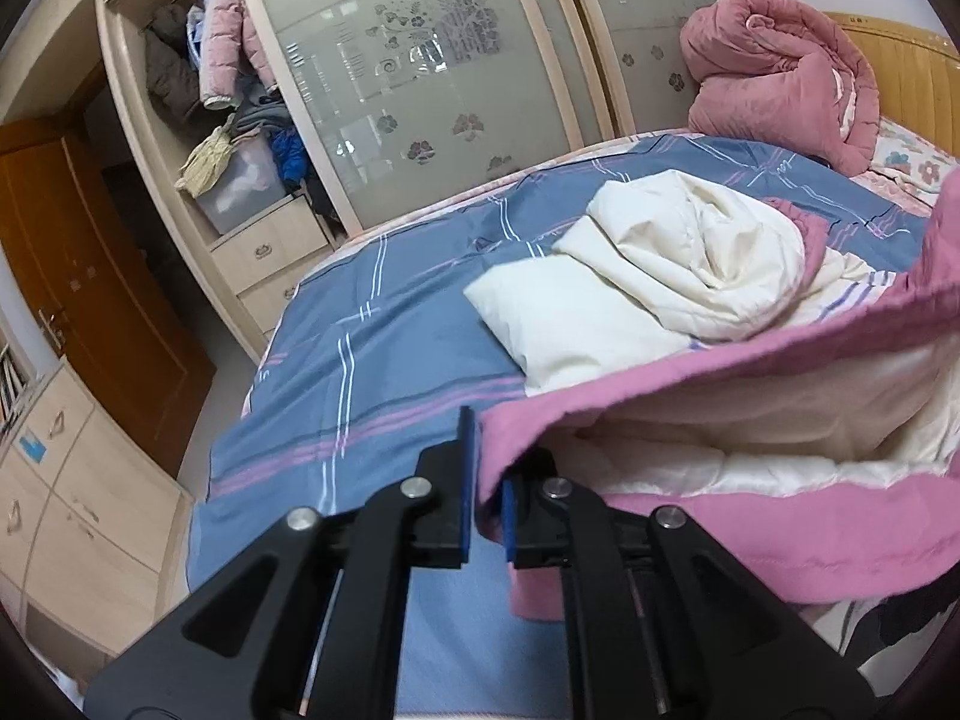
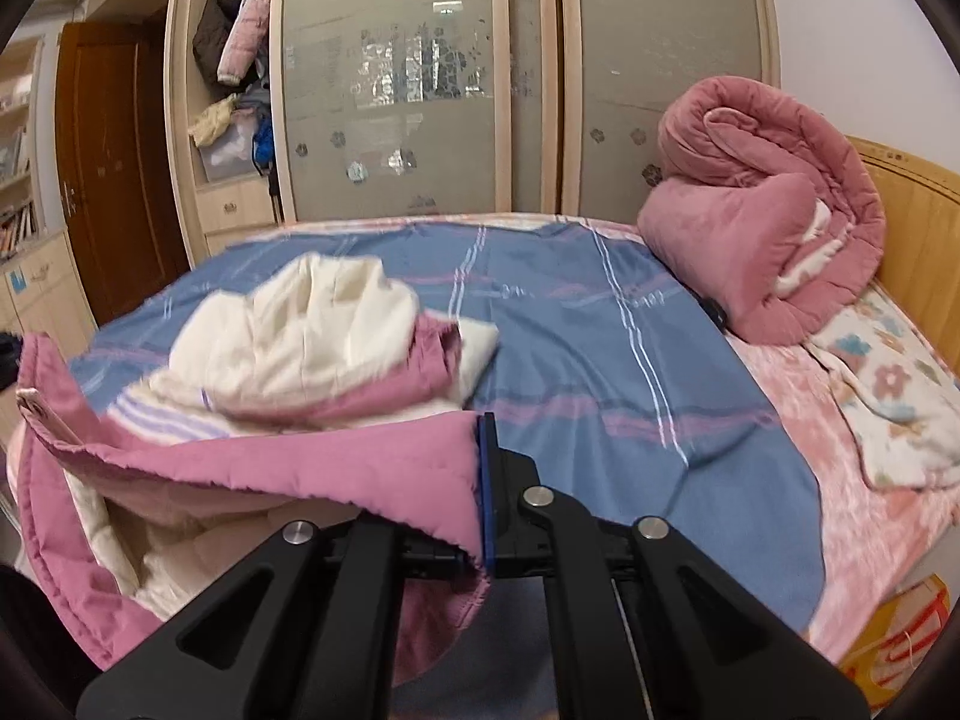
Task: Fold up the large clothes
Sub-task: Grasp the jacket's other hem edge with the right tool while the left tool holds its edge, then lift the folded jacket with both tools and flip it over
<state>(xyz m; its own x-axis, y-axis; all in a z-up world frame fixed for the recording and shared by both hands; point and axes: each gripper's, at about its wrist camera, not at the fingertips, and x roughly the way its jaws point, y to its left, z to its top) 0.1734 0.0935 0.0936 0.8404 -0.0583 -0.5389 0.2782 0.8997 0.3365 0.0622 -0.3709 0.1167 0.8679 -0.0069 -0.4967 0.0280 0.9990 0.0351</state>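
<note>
both grippers (image 1: 485, 480) (image 2: 480, 480) clamp pink jacket (image 1: 750, 372) hem above bed (image 1: 390, 330).

A bed (image 2: 852, 546) with a blue striped sheet (image 2: 576, 324) and a wooden headboard (image 2: 912, 216) stands before a pale wardrobe (image 2: 540, 90) with frosted, flower-patterned sliding doors. Its open left bay (image 1: 198, 78) holds hanging coats above drawers (image 1: 270, 252). A brown wooden door (image 1: 90, 276) stands left of the wardrobe.

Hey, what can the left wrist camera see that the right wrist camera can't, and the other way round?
Only the left wrist view shows the left tongs, shut on the pink quilt's edge. Only the right wrist view shows the right tongs clamping that quilt, plus the floral pillow. Both show the blue bedspread, the rolled pink blanket and the wardrobe.
</note>
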